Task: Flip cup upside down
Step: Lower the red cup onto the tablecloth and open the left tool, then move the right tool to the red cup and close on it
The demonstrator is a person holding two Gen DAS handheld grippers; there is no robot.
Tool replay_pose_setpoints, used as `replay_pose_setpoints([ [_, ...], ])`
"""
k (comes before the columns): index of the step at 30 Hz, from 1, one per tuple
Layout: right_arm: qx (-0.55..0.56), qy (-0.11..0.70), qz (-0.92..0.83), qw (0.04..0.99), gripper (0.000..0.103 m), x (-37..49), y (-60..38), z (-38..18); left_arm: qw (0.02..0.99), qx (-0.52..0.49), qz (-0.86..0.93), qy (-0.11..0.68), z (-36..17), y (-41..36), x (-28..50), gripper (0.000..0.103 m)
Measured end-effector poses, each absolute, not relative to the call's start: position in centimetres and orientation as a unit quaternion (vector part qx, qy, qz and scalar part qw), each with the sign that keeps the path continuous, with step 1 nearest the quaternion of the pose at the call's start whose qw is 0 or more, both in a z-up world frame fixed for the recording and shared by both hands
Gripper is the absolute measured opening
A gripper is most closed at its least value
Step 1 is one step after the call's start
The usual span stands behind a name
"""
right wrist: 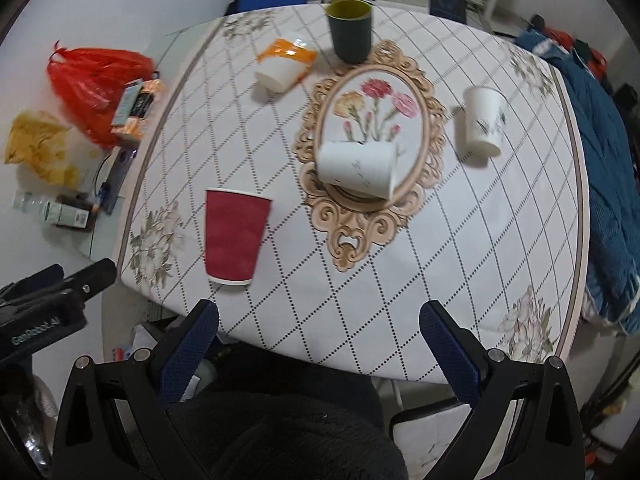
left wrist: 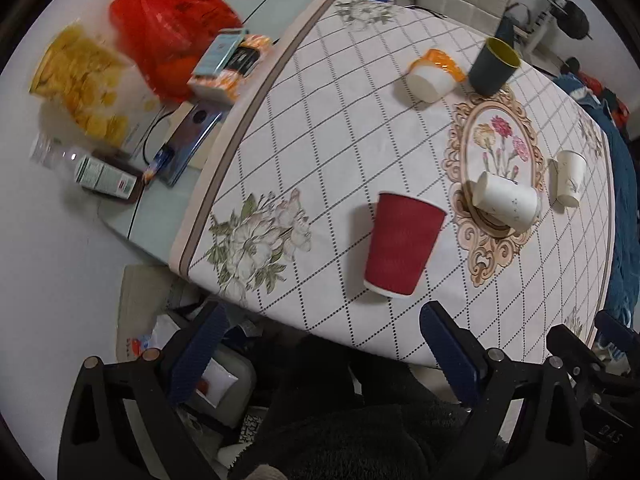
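Red bag (left wrist: pixel 168 28), snack bag (left wrist: pixel 80 80) blurred

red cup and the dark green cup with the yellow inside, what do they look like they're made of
The red ribbed cup: likely paper with a matte corrugated sleeve; fine vertical ridges show on its wall and a white rolled edge at its lower end. The dark green cup with the yellow inside: probably hard plastic, possibly ceramic; its smooth wall, thick rim and two-tone colouring suggest a moulded body, though the look leaves it open.

Matt ribbed paper on the red cup (right wrist: pixel 235 236), smooth paper on the white cup (right wrist: pixel 357 169), printed matt tablecloth (right wrist: pixel 460 248), glossy crinkled plastic on the red bag (left wrist: pixel 168 36), textured blue pads (right wrist: pixel 450 354) on matt black plastic.
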State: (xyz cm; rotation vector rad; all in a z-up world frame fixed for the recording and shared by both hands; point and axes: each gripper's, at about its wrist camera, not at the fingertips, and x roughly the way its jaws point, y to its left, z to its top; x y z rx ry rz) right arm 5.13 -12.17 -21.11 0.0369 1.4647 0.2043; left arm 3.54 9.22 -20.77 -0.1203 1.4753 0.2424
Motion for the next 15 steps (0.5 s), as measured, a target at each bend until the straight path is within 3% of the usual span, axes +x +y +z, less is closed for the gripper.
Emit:
replay_pose_setpoints([
  [10, -0.026, 0.681, 0.124, 0.721, 0.102, 6.3, -7.3, -21.8, 0.722, -0.076, 0.129, 0.676, -23.5, 14.2, 3.4, 0.099],
  [15, -0.184, 0.636, 0.150, 0.734, 0.102, 8.3, -3.3, -22.7, 0.724, -0.060, 0.146, 0.672, -26.5, 17.2, 4.2, 0.099],
])
